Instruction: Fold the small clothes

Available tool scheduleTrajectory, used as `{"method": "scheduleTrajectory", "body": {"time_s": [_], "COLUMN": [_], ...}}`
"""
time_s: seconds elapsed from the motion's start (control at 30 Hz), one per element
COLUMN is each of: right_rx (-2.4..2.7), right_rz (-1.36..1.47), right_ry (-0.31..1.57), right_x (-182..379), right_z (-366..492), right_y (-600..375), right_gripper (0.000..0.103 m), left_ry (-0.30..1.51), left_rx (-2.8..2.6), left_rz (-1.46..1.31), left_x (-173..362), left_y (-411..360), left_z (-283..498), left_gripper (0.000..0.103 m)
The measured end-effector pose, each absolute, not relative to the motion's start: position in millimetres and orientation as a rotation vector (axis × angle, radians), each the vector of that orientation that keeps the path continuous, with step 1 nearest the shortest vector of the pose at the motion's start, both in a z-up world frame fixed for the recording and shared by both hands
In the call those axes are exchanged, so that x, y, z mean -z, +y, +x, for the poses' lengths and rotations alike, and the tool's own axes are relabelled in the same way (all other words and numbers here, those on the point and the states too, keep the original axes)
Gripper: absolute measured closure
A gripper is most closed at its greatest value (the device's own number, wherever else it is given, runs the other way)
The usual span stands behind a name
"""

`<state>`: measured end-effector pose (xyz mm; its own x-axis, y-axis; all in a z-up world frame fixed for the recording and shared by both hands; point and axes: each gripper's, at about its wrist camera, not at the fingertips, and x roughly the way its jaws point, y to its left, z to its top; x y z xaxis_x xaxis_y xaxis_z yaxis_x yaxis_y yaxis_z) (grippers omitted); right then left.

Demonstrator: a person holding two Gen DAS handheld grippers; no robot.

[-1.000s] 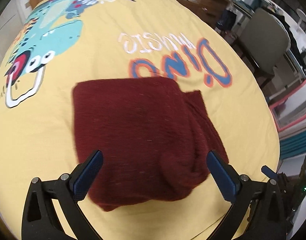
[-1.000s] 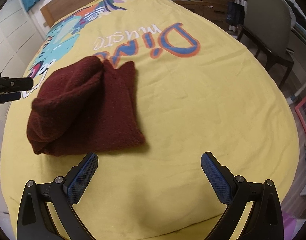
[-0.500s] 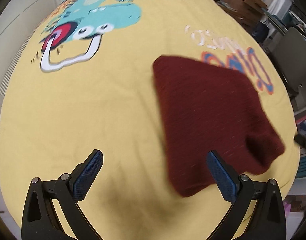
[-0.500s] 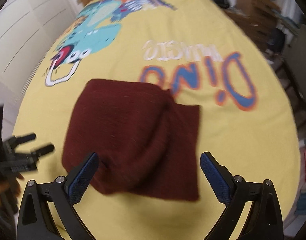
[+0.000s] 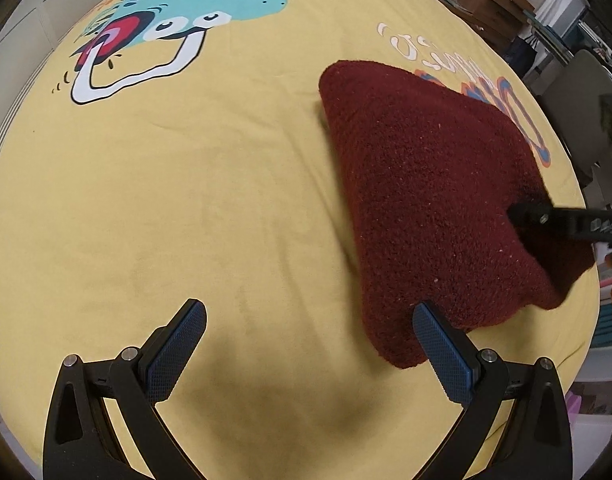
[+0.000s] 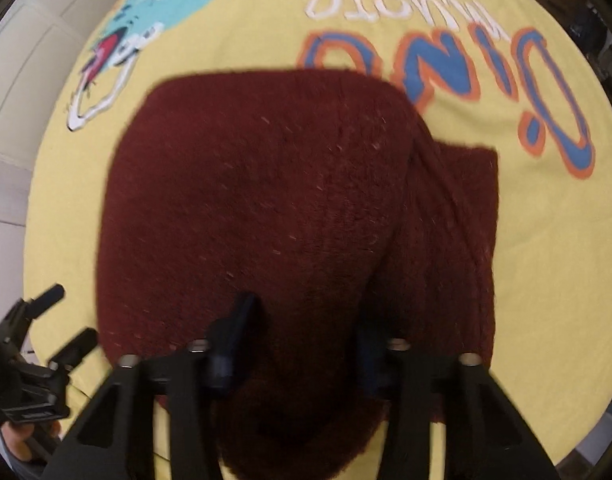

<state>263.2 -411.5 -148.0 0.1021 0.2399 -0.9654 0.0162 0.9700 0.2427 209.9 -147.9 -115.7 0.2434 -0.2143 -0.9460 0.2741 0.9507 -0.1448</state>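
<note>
On top of the yellow dino-print bedspread sits a folded dark red knit garment, kinda lumpy, covering part of the "Dino" lettering. No boxes or bins in play. Left gripper is spread wide with nothing in it, its right blue pad right at the garment's near corner. Right gripper is narrowed and pressed into the garment's near edge, though the blur means I can't tell if it's actually pinching fabric.
</note>
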Motion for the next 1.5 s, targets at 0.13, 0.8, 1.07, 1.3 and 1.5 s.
{"method": "scheduleTrajectory", "body": {"time_s": [0.13, 0.8, 1.07, 1.3, 1.5], "right_rx": [-0.173, -0.001, 0.001, -0.055, -0.062], "right_rz": [0.236, 0.266, 0.302, 0.308, 0.317], "right_ry": [1.396, 1.36, 1.308, 1.252, 1.278], "right_x": [131.3, 148.0, 122.2, 105.5, 128.4], "right_z": [253.9, 209.9, 205.6, 215.4, 223.1], "right_y": [-433.3, -526.7, -532.0, -516.7, -507.2], "right_gripper": [0.087, 0.072, 0.025, 0.003, 0.0], "left_ry": [1.278, 1.258, 1.263, 1.269, 1.323], "left_rx": [0.343, 0.396, 0.404, 0.444, 0.456], "left_rz": [0.055, 0.114, 0.118, 0.098, 0.099], "left_x": [115.1, 102.9, 101.5, 86.6, 103.4], "left_y": [-150.5, -187.5, -201.1, -237.9, -275.1], "left_z": [210.4, 211.9, 221.5, 246.4, 266.4], "left_gripper": [0.001, 0.001, 0.001, 0.001, 0.001]}}
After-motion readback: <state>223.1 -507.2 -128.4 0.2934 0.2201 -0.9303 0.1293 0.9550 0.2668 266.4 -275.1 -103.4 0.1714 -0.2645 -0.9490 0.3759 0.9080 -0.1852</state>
